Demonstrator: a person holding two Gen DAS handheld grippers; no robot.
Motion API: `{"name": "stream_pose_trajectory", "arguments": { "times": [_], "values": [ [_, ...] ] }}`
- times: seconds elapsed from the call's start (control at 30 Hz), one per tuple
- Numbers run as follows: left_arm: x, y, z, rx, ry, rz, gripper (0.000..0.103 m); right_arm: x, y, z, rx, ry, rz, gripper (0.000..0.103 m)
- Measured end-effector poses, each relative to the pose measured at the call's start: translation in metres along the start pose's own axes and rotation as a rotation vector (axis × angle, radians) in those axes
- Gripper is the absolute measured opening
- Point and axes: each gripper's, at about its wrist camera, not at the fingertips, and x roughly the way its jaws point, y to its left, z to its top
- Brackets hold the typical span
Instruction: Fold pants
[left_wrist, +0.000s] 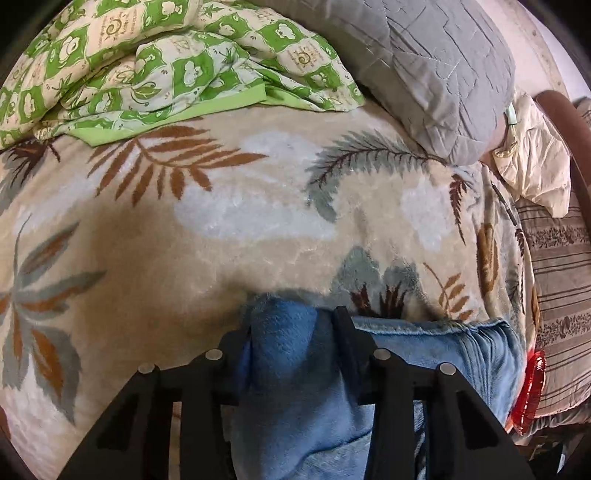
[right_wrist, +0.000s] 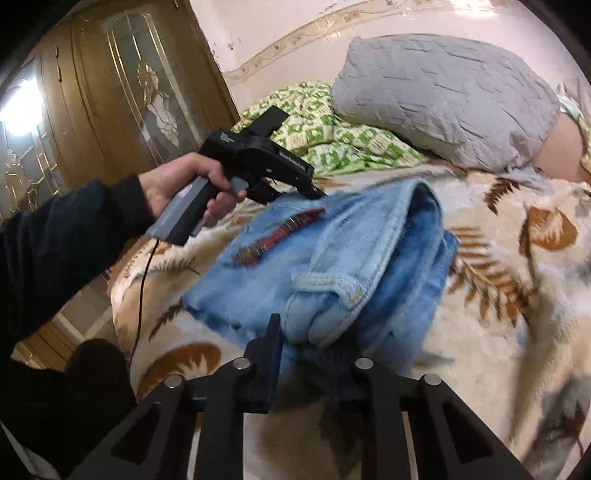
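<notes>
Light blue jeans (right_wrist: 332, 266) lie folded in a thick bundle on a leaf-patterned blanket (right_wrist: 509, 332), with a red plaid patch on top. My left gripper (left_wrist: 291, 321) is shut on a bunch of the blue denim (left_wrist: 295, 387); in the right wrist view its body (right_wrist: 258, 162) sits at the bundle's far left edge, held by a hand. My right gripper (right_wrist: 314, 336) is at the bundle's near edge with denim between its fingers; its right finger is hidden by the cloth.
A grey quilted pillow (left_wrist: 436, 70) and a green checked quilt (left_wrist: 155, 62) lie at the head of the bed. A striped cushion (left_wrist: 561, 295) and a red object (left_wrist: 530, 395) are at the right. A wooden glass-panelled door (right_wrist: 110, 96) stands to the left.
</notes>
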Motion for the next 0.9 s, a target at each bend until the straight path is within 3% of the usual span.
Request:
{"name": "stream_pose_trajectory", "arguments": {
  "times": [0.27, 0.37, 0.43, 0.47, 0.5, 0.53, 0.57, 0.73, 0.83, 0.9],
  "values": [
    [-0.003, -0.004, 0.000, 0.023, -0.027, 0.020, 0.038, -0.005, 0.002, -0.001, -0.017, -0.004, -0.047, 0.020],
    [-0.023, -0.002, -0.008, 0.027, -0.084, 0.009, 0.058, -0.008, 0.004, -0.001, -0.016, -0.006, -0.042, 0.028],
    [-0.047, -0.007, -0.023, 0.064, -0.143, -0.015, 0.083, -0.010, 0.006, -0.001, -0.017, -0.009, -0.057, 0.035],
    [-0.055, -0.010, -0.031, 0.092, -0.163, -0.027, 0.086, -0.012, 0.008, -0.001, -0.022, -0.010, -0.064, 0.041],
    [-0.071, -0.017, -0.046, 0.162, -0.197, -0.038, 0.087, -0.014, 0.009, -0.002, -0.023, -0.013, -0.069, 0.050],
    [-0.083, -0.024, -0.060, 0.230, -0.221, -0.035, 0.087, -0.017, 0.009, -0.003, -0.015, -0.026, -0.074, 0.072],
    [-0.092, -0.028, -0.072, 0.282, -0.237, -0.029, 0.087, -0.020, 0.009, -0.003, -0.008, -0.042, -0.075, 0.076],
    [-0.133, -0.061, -0.163, 0.682, -0.314, 0.079, 0.088, -0.030, -0.007, 0.003, 0.087, -0.100, -0.014, 0.076],
    [-0.131, -0.075, -0.218, 0.917, -0.338, 0.232, 0.088, -0.028, -0.021, 0.008, 0.181, -0.108, 0.049, 0.076],
    [-0.121, -0.080, -0.241, 1.007, -0.369, 0.330, 0.088, -0.025, -0.028, 0.010, 0.228, -0.120, 0.085, 0.076]
  ]
}}
